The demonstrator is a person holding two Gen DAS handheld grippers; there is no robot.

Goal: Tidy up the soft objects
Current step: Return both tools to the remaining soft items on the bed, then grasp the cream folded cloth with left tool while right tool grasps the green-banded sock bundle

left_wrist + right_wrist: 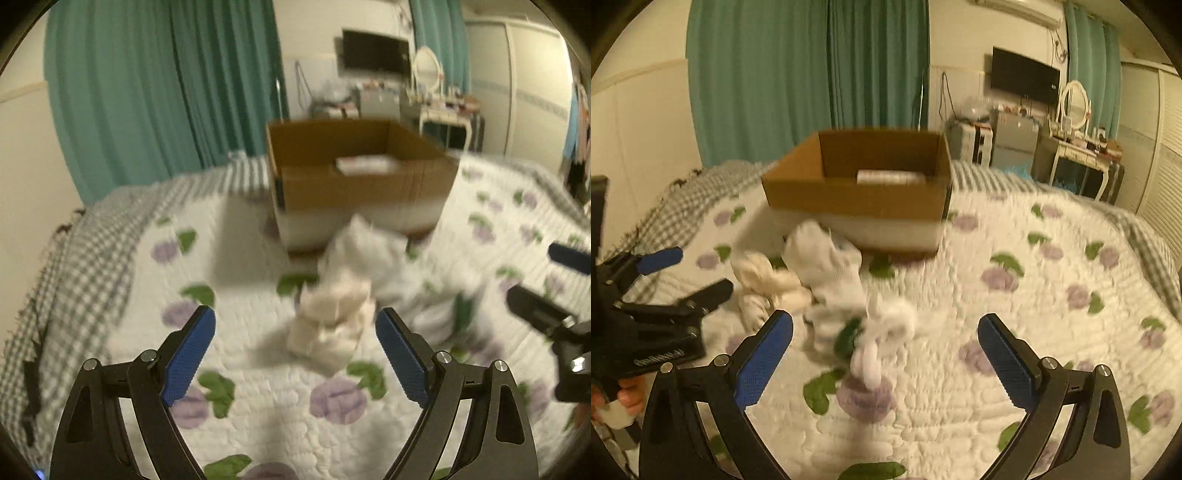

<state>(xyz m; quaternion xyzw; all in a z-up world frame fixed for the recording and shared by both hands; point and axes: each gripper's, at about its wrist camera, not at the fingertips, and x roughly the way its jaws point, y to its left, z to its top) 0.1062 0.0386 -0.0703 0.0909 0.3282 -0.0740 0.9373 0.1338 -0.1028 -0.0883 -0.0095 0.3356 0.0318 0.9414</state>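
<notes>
Several soft white and cream cloth items lie in a loose pile on the quilted bed. A cream bundle [332,317] sits just ahead of my open, empty left gripper [295,321]; it also shows in the right wrist view [764,284]. A white bundle [365,251] lies behind it near the cardboard box [362,184]. My right gripper [886,328] is open and empty over a white sock-like piece [882,328]. The box [857,192] holds a pale item [890,176]. The left gripper shows at the left in the right wrist view [687,273].
The floral quilt [1015,302] covers the bed, with a checked blanket [85,254] along the far and left edge. Teal curtains [155,92] hang behind. A dresser with mirror [1078,147] and a wall TV [1025,75] stand beyond the bed.
</notes>
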